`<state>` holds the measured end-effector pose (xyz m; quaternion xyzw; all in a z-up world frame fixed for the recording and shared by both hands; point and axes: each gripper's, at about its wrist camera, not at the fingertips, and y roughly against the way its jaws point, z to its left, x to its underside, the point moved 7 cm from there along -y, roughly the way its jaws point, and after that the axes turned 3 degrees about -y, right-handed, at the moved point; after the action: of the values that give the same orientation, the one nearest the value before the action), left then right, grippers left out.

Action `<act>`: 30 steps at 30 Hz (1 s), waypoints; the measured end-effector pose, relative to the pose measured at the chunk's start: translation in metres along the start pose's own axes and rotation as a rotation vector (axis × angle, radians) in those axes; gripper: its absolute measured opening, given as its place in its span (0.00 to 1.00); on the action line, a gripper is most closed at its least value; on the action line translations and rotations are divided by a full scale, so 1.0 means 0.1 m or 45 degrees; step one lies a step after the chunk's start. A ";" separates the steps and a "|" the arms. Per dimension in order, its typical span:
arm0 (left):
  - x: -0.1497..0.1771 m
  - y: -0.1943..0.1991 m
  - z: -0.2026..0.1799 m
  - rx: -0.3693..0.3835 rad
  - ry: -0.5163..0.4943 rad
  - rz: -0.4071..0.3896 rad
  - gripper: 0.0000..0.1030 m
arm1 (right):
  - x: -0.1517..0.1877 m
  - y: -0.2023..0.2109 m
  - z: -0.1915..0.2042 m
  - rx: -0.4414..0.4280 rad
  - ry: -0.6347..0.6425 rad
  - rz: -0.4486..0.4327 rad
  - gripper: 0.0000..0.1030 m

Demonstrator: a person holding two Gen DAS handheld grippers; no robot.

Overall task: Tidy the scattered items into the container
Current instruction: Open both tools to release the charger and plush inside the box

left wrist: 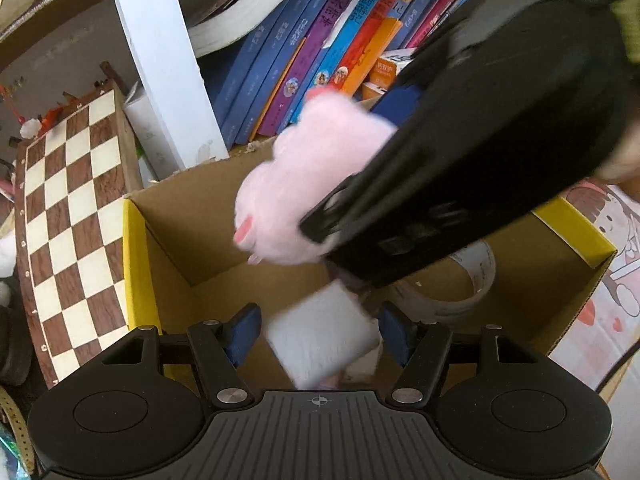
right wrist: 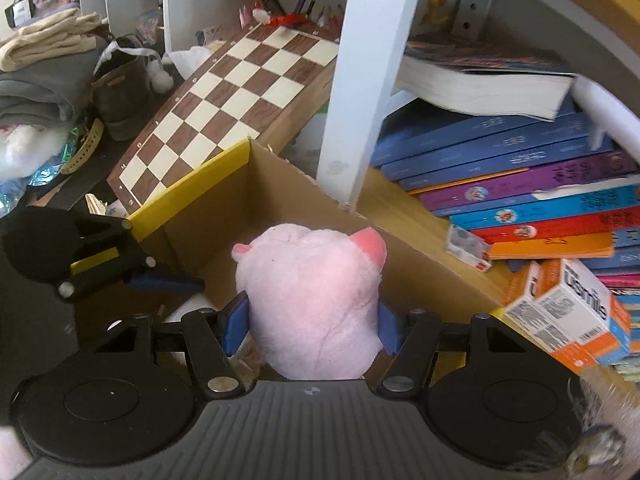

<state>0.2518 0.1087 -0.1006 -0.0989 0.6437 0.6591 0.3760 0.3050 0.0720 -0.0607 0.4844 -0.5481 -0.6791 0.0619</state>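
Right claw [right wrist: 314, 326] clamped, left claw [left wrist: 320, 334] apart.

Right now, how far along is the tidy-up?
Done: a tape roll and a white packet already lie in the cardboard box. In hand: the right gripper holds the pink plush toy over it. Left: release it; the left gripper holds nothing.

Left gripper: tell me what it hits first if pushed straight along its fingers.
Probably the blurred white flat packet between the open left gripper fingers, inside the yellow-edged cardboard box; depth is unclear.
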 end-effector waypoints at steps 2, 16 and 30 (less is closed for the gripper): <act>-0.01 0.04 0.00 -0.013 0.000 -0.017 0.69 | -0.02 -0.08 0.00 -0.008 -0.007 0.017 0.59; 0.06 0.62 0.06 -0.093 0.113 -0.203 0.78 | -0.17 -0.48 0.09 -0.050 -0.017 0.099 0.59; 0.23 0.92 0.05 -0.121 0.199 -0.251 0.78 | -0.23 -0.63 0.18 -0.063 -0.044 0.098 0.63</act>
<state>0.1804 0.1317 -0.0425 -0.2304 0.6264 0.6390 0.3823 0.3319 0.1235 -0.0987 0.4495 -0.5504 -0.6977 0.0905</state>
